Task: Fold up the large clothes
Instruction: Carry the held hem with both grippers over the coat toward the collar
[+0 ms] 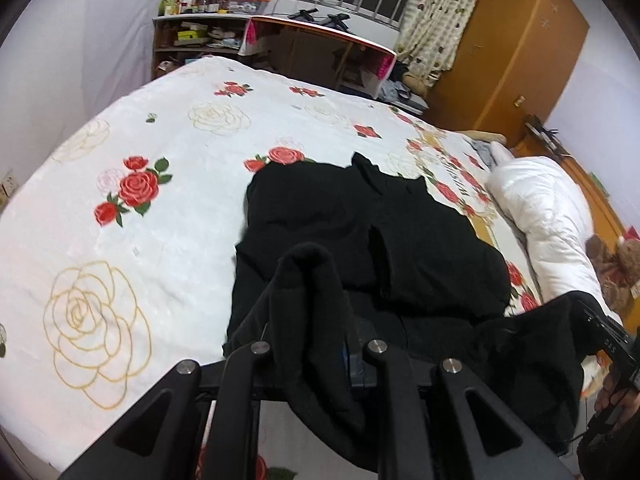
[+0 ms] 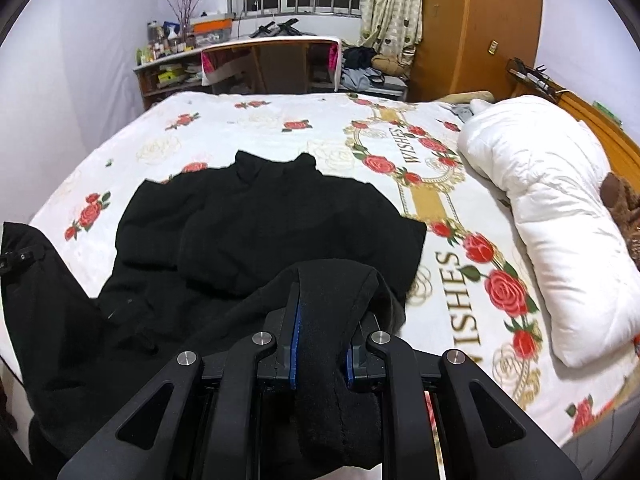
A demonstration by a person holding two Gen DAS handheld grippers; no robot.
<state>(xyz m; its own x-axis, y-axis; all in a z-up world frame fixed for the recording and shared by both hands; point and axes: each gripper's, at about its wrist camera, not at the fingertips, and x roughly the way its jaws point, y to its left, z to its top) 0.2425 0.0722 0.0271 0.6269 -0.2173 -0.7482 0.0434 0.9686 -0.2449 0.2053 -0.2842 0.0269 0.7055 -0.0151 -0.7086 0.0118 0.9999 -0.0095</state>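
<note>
A black garment lies spread on the rose-print bed sheet, collar at the far end. Its near edge is lifted off the bed at two places. My left gripper is shut on a fold of that edge, and the cloth drapes over the fingers and hides their tips. My right gripper is shut on another bunch of the edge, pinched between its blue pads. In the left wrist view the right gripper shows at the far right, held by a hand.
A rolled white duvet lies along the bed's right side with a brown teddy bear beside it. Beyond the bed stand a desk, cluttered shelves and a wooden wardrobe.
</note>
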